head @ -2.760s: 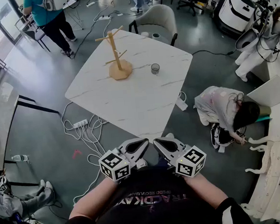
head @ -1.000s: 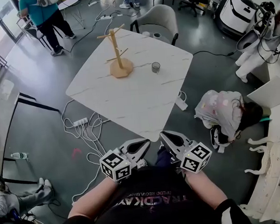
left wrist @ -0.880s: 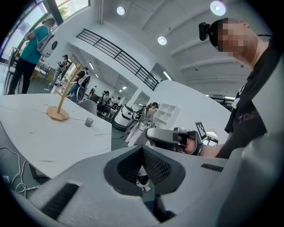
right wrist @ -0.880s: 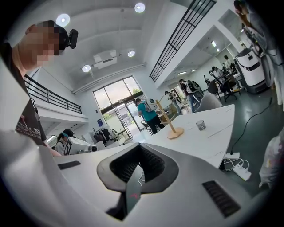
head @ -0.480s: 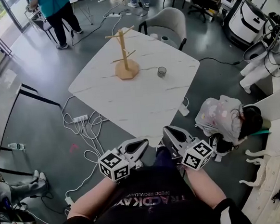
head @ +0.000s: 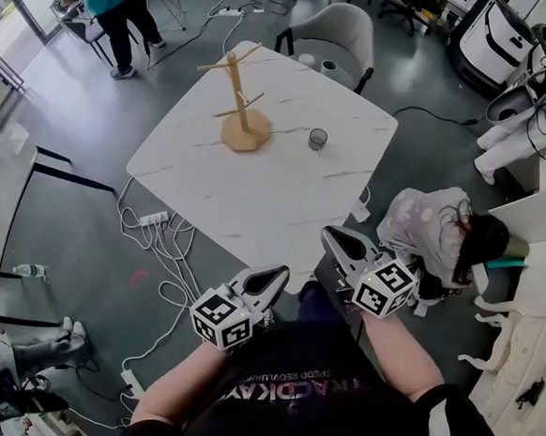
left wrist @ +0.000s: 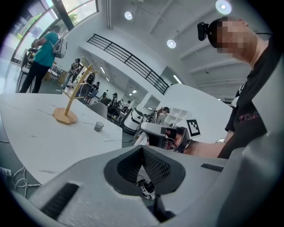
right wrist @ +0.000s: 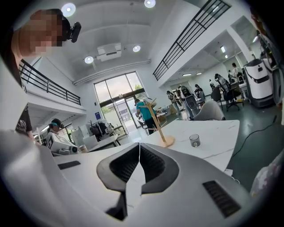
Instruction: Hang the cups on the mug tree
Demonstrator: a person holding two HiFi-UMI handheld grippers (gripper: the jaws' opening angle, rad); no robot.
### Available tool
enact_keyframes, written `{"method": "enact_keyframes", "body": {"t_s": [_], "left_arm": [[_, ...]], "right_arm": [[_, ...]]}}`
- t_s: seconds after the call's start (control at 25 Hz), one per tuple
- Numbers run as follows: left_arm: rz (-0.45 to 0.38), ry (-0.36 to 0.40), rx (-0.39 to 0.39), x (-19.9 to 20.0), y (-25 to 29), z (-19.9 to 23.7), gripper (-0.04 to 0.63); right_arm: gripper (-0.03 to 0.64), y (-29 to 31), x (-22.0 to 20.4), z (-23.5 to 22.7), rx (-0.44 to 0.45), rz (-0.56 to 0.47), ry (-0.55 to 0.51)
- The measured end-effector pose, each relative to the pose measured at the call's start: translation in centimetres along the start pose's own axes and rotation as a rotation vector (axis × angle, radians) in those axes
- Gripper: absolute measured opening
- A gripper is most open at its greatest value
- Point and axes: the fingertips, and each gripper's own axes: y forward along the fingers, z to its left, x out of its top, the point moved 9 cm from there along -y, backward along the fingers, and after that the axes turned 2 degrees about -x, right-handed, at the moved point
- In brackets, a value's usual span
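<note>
Apparently pre-approach: left gripper [head: 262, 282] and right gripper [head: 341, 244] are hovering at the person's waist, jaws pressed together, empty. Glass cup [head: 318, 139] is sitting well ahead, right of the mug tree [head: 238, 102], on the table [head: 253, 204].

"TRACKDAY", upside down, on black shirt [head: 289, 401]; smaller line beneath unreadable

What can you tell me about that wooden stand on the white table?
It is a mug tree of pale wood: a round flat base, an upright post, slanting pegs at two heights. It stands upright on the white marbled table, toward its far side. Every peg is bare. Only the table touches it; a small cup stands apart, to its right in the head view.
</note>
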Motion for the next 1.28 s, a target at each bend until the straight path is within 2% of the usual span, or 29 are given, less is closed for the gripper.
{"method": "enact_keyframes", "body": {"t_s": [0.64,0.84,0.92,1.0,1.28], "left_arm": [[-0.023,-0.068,0.102,2.0,3.7,3.4,-0.003],[-0.023,-0.084,0.128,2.6,4.6,4.4,-0.003],[-0.021,-0.091,0.133,2.7,4.9,4.6,-0.003],[-0.018,-0.097,0.137,2.7,5.3,4.8,-0.003],[-0.017,-0.121,0.171,2.6,5.8,5.9,-0.003]], "right_arm": [[0.015,6.8,1.3,-9.9,-0.058,0.088,0.009],[0.02,9.1,1.2,-13.2,-0.114,0.103,-0.008],[0.061,10.1,1.0,-14.5,-0.136,0.12,-0.01],[0.071,11.0,0.7,-15.7,-0.157,0.138,-0.013],[0.077,14.8,-1.1,-20.0,-0.277,0.226,-0.108]]}}
